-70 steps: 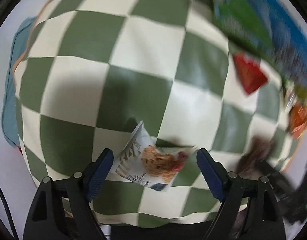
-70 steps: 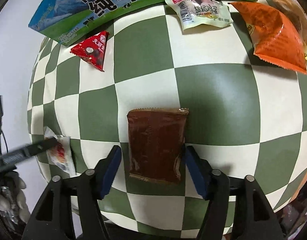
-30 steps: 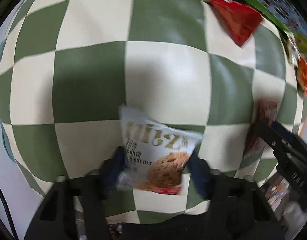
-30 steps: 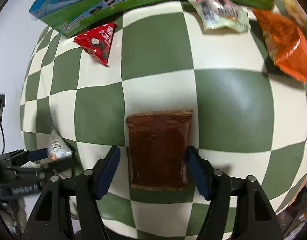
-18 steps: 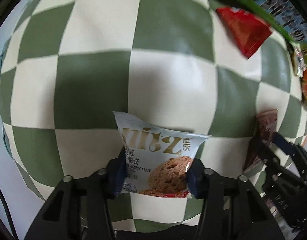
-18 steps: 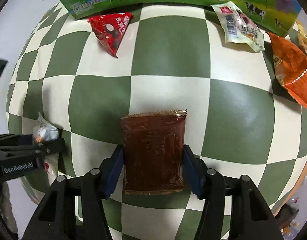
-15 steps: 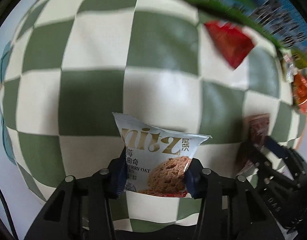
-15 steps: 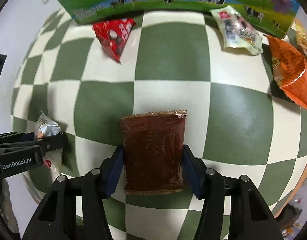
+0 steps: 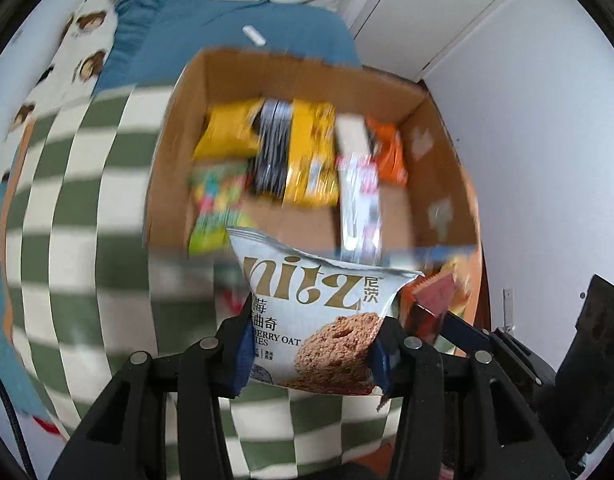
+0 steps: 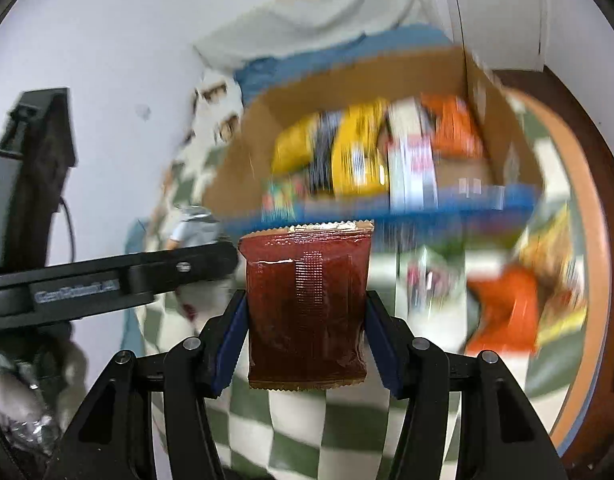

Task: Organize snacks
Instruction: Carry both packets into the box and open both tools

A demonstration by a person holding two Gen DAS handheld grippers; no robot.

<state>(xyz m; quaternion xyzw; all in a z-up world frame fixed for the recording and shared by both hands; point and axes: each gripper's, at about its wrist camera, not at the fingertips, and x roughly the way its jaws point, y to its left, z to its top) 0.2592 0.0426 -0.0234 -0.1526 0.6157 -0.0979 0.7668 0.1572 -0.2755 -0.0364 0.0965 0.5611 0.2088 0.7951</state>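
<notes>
- The left gripper sits at the bottom middle of the left wrist view. Its two blue pads pinch a white cookie bag on both sides.
- The white cookie bag stands up straight between the pads. It has gold letters and a picture of a brown cookie on it.
- The right gripper sits at the bottom middle of the right wrist view. Its blue pads pinch a dark brown packet on both sides.
- The dark brown packet stands up straight. Its top edge is zigzag and pale.
- A cardboard box fills the middle of the left wrist view, above the cookie bag. It is open at the top.
- Inside the box lie yellow bags, an orange bag and a green bag. They look blurry.
- The same cardboard box shows in the upper middle of the right wrist view, above the brown packet.
- A green and white checked cloth lies under the box, at the left and bottom of the left wrist view.
- An orange packet lies on the cloth at the right of the right wrist view. It is blurry.
- In the right wrist view, the left gripper reaches in from the left edge.
</notes>
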